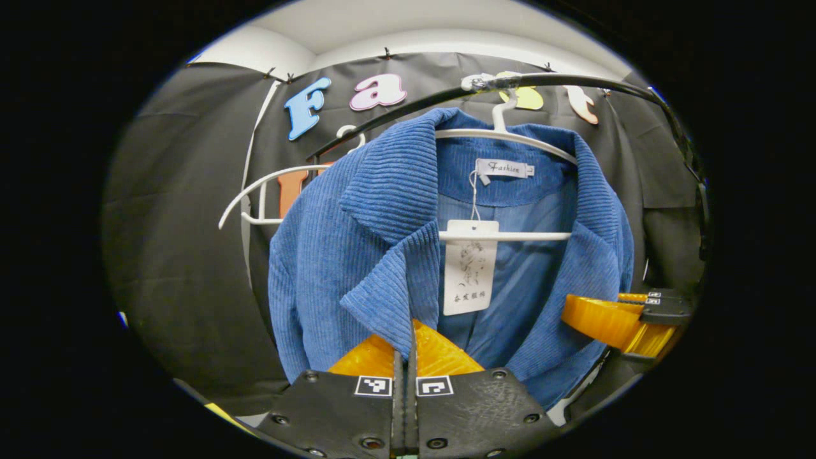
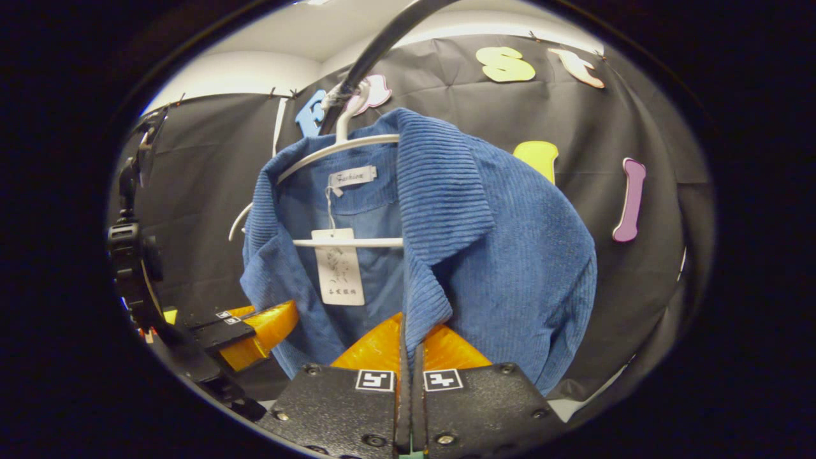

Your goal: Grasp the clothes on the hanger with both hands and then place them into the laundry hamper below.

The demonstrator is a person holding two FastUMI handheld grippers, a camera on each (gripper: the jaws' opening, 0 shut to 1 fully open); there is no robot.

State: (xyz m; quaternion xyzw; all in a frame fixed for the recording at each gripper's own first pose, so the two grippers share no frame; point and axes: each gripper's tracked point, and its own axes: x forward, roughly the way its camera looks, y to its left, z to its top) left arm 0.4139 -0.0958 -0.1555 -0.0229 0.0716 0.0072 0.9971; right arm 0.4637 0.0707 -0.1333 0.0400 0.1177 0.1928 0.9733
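A blue corduroy jacket [image 1: 331, 255] hangs open on a white hanger [image 1: 503, 236] from a black rail [image 1: 574, 80]. My left gripper [image 1: 409, 344] is shut on the jacket's front edge, just under the lapel, in the left gripper view. Farther right in that view my right gripper [image 1: 605, 319] presses into the jacket's other front edge. The right gripper view shows the jacket [image 2: 510, 255] on the hanger [image 2: 347, 243], and my right gripper [image 2: 408, 338] is shut on the front edge below the collar. The left gripper [image 2: 261, 328] holds the opposite edge at the lower left.
A paper tag [image 1: 470, 268] dangles from the collar label inside the jacket. A second, bare white hanger [image 1: 255, 191] hangs on the rail to the left of the jacket. The black rail [image 2: 376, 48] curves overhead, with the black cloth wall close behind.
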